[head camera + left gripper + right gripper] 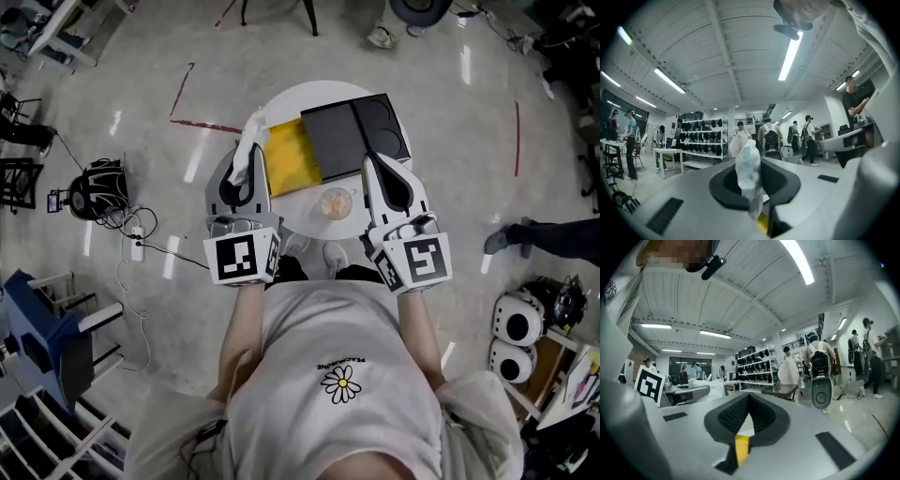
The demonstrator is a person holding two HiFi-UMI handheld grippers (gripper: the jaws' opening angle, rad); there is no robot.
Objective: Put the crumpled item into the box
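My left gripper (246, 171) is shut on a white crumpled item (248, 141), which sticks out past the fingertips at the left edge of the round white table (302, 94). The left gripper view shows the crumpled item (749, 171) upright, pinched between the jaws of the left gripper (753, 190). The box lies open on the table, a yellow half (292, 156) beside a black half (361, 131). Just right of it, my right gripper (371, 164) is shut with nothing in it. In the right gripper view the right gripper (748, 403) has its jaws meeting at the tips.
A small round bowl (335, 202) sits at the table's near edge between the grippers. On the floor are a black headset with cables (97, 190), blue furniture (47, 328), white helmets (516, 323) and a person's leg (544, 236). The gripper views show shelves and several people.
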